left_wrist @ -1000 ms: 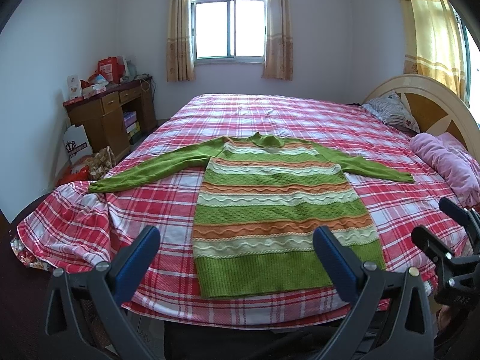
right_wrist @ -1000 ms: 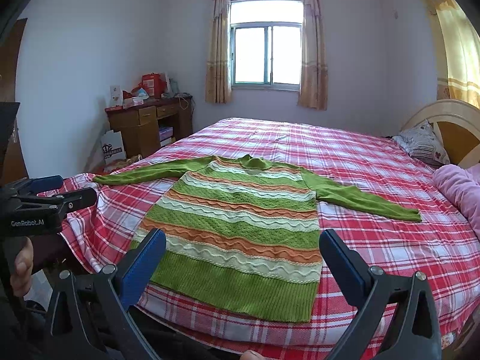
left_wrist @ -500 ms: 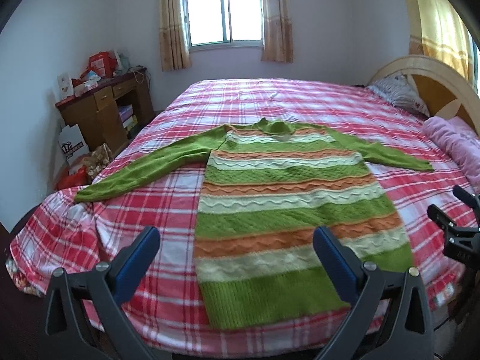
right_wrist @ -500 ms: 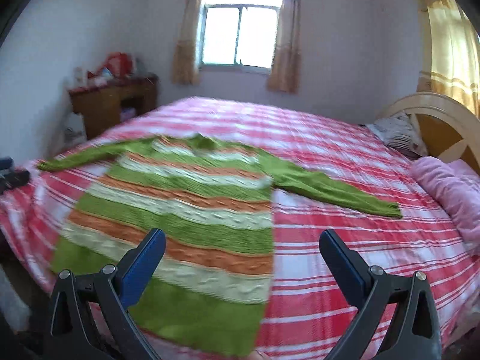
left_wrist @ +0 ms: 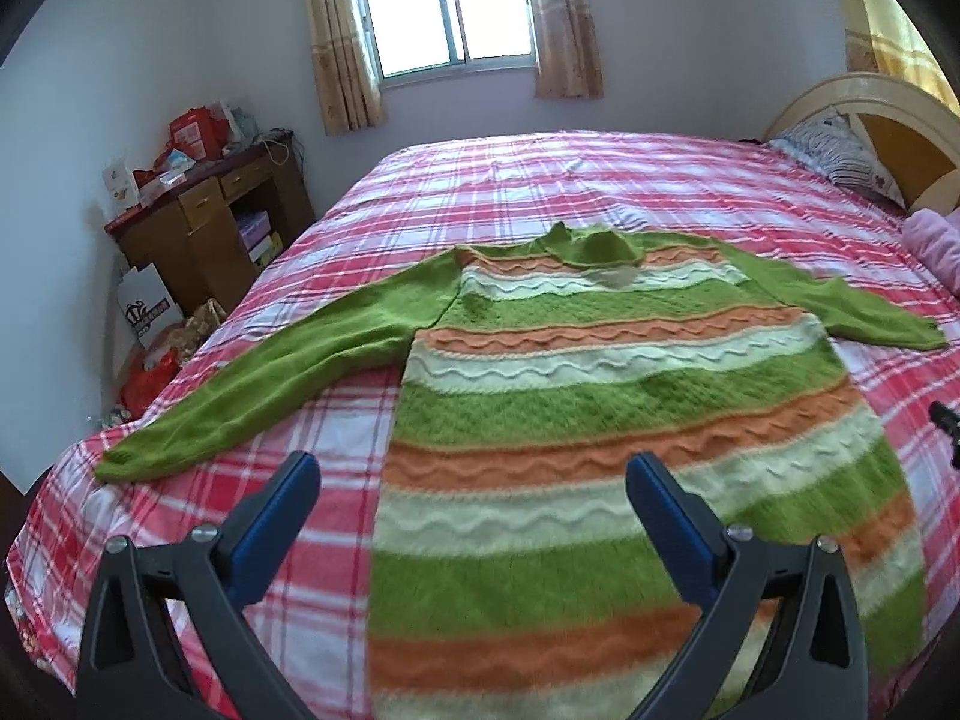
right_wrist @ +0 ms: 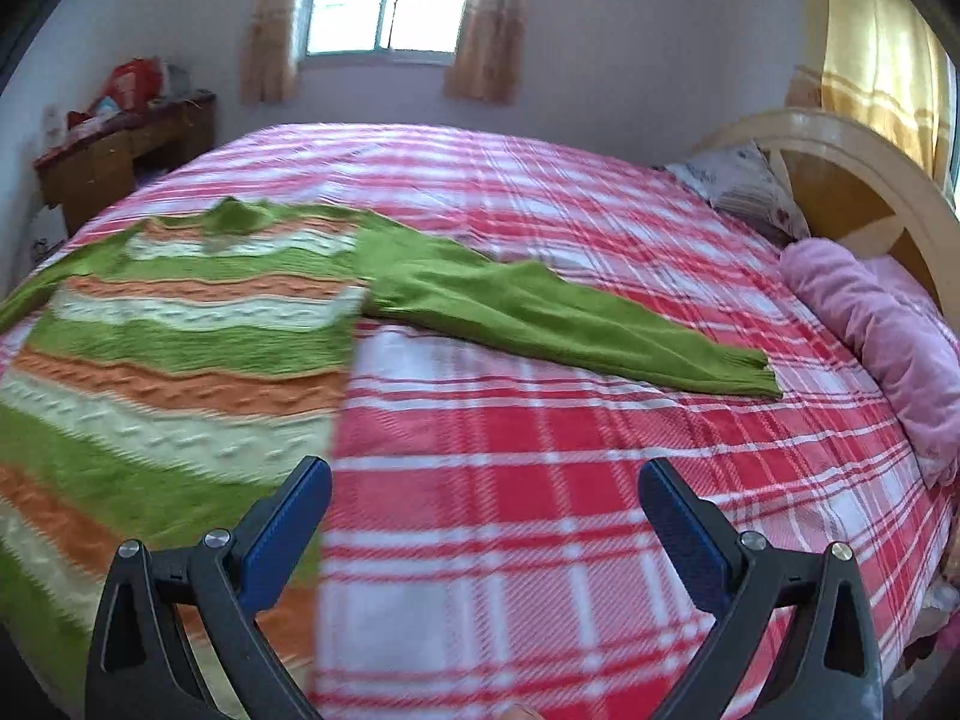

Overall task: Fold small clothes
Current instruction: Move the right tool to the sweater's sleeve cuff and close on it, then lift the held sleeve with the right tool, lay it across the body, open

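A green, orange and cream striped sweater (left_wrist: pixel 606 414) lies flat, sleeves outspread.

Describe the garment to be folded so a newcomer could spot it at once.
Start at the big bed with the red plaid cover. Spread flat across it lies a knitted sweater, sleeves stretched out sideways. Its green, orange and cream wavy stripes set it apart from the pink blanket near the headboard.

No legible text; the white paper bag's (left_wrist: pixel 143 306) dark logo is unreadable.
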A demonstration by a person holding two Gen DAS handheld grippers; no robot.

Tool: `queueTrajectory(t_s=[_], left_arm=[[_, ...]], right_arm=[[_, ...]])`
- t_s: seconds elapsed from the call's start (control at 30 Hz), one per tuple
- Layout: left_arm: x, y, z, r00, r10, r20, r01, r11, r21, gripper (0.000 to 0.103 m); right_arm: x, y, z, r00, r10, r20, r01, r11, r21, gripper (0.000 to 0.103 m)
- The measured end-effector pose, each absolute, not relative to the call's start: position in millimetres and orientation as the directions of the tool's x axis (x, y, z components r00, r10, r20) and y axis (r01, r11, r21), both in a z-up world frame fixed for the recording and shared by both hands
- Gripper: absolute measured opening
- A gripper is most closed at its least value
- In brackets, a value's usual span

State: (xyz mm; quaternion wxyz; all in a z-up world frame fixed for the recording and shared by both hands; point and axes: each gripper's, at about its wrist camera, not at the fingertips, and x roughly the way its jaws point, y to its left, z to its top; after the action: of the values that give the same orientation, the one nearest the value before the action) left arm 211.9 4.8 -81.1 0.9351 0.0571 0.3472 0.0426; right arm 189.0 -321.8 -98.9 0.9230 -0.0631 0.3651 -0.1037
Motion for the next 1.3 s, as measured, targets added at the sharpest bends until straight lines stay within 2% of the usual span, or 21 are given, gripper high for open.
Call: queueTrajectory(t_s=[0.37, 0.73, 0.83, 0.9, 1.03, 1.07, 1.1, 1.13, 1.2, 1.3], left_arm=[[278.0, 2.0, -121.1, 0.707, 0.218, -0.673, -0.098, 0.972, 0.211, 0.103], [315.2, 28.1, -141.9, 0.644, 0.249, -0.723, -0.188, 0.968, 0.165, 0.103], [317.6, 30.5, -143.0, 0.64, 0.242, -0.729, -0.194, 0.969, 0.152, 0.103], [319.0, 30.3, -144.6, 0.634, 0.242, -0.735, -0.194, 0.969, 0.152, 0.103], [321.6, 30.6, -146.8, 0.631, 0.237, -0.739, -0.193, 0.97, 0.147, 0.103], [322.0, 32.6, -147.6, 0.63, 0.231, -0.741, -0.191, 0.971, 0.14, 0.103], [322.3, 33.9, -148.6, 0.628, 0.222, -0.746, -0.19, 0.973, 0.13, 0.103], [322.8, 35.8, -149.6, 0.626, 0.209, -0.751, -0.19, 0.975, 0.113, 0.103], [324.1, 40.0, -150.7, 0.622, 0.186, -0.76, -0.19, 0.978, 0.083, 0.103], [323.7, 41.9, -151.5, 0.624, 0.162, -0.765, -0.183, 0.981, 0.058, 0.103]], right_arm=[[247.8, -407.7, -113.3, 0.651, -0.279, -0.706, 0.238, 0.958, -0.16, 0.102], [277.4, -536.4, -107.4, 0.624, -0.313, -0.716, 0.45, 0.893, 0.001, 0.101], [286.7, -568.1, -111.9, 0.6, -0.317, -0.734, 0.502, 0.864, 0.037, 0.096], [296.3, -582.7, -118.2, 0.581, -0.311, -0.752, 0.516, 0.855, 0.045, 0.085], [312.0, -586.6, -132.3, 0.541, -0.288, -0.79, 0.505, 0.862, 0.031, 0.081], [313.8, -584.9, -132.6, 0.538, -0.299, -0.788, 0.504, 0.864, 0.016, 0.072], [315.3, -582.6, -131.9, 0.537, -0.303, -0.787, 0.497, 0.867, 0.005, 0.056], [315.1, -583.0, -130.5, 0.539, -0.307, -0.785, 0.498, 0.867, 0.003, 0.049], [312.2, -586.2, -129.1, 0.569, -0.246, -0.785, 0.47, 0.88, 0.065, 0.015], [307.8, -586.7, -126.7, 0.586, -0.21, -0.783, 0.459, 0.882, 0.107, 0.013]])
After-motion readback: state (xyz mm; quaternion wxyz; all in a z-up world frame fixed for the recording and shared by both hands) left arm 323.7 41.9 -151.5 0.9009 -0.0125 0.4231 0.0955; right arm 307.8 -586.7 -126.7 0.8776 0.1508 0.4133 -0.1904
